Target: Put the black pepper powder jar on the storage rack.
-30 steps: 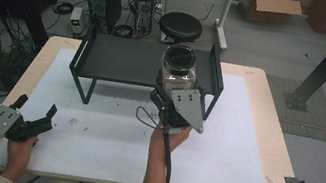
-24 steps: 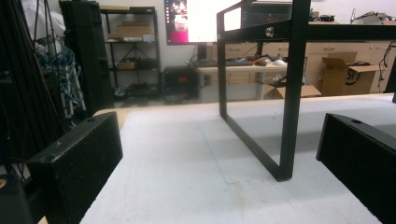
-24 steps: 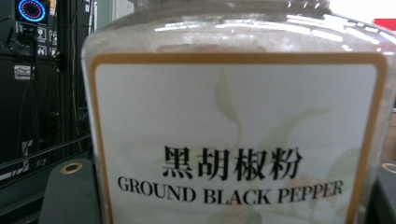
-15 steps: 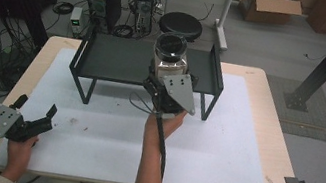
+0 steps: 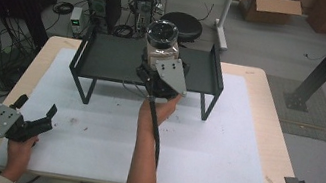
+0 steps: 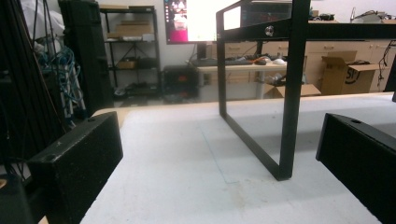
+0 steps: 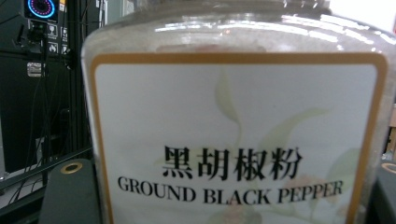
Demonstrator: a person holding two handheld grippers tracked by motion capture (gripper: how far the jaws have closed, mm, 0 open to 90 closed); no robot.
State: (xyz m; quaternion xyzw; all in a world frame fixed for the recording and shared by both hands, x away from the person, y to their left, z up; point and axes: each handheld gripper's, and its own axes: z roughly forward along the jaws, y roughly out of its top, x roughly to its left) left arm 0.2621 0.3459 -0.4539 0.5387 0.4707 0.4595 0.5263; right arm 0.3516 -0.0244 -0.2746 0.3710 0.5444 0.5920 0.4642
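Reaching forward from the near edge of the tabletop [image 5: 242,151], the right forearm runs straight up the middle, right gripper [image 5: 157,67] raised at the front rail of the black rack [image 5: 106,56]. Its fingers [image 7: 70,196] pinch the jar of ground black pepper [image 5: 161,40] upright, one on each side wall, label facing the gripper's camera, jar over the rack's shelf. Left gripper [image 5: 37,117] rests near the near-left corner, fingers [image 6: 79,163] spread, nothing between them.
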